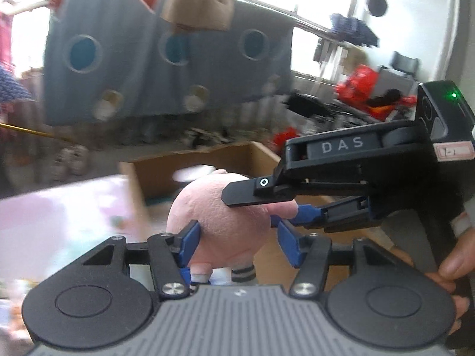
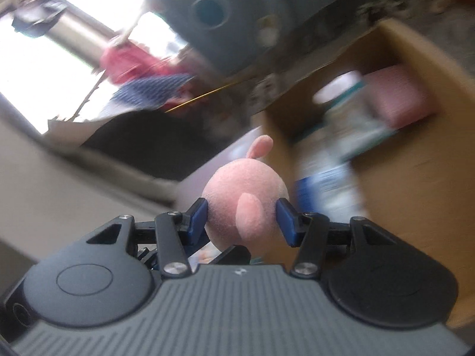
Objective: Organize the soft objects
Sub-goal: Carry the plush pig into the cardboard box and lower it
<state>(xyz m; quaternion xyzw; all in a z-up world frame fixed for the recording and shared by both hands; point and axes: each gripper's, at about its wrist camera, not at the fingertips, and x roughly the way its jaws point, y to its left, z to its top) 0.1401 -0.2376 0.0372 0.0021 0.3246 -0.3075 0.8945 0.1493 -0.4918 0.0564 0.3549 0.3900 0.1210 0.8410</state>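
Observation:
A pink plush pig [image 1: 213, 207] with striped legs hangs in the air between both grippers. In the left wrist view it sits between the blue pads of my left gripper [image 1: 237, 225]. The left pad lies against its side and the right pad [image 1: 289, 243] stands a little off it. My right gripper [image 1: 258, 207] comes in from the right and clamps the toy's far end. In the right wrist view, the right gripper [image 2: 242, 207] has both blue pads pressed into the pig's round head [image 2: 237, 184], one ear sticking up.
An open cardboard box [image 1: 207, 160] stands just beyond the toy and holds a pink soft item [image 2: 400, 95] and blurred white and teal things. A grey cloth with round holes [image 1: 148, 59] hangs behind. A pale pink surface [image 1: 59, 216] lies at left. A hand [image 1: 451, 267] grips the right gripper's handle.

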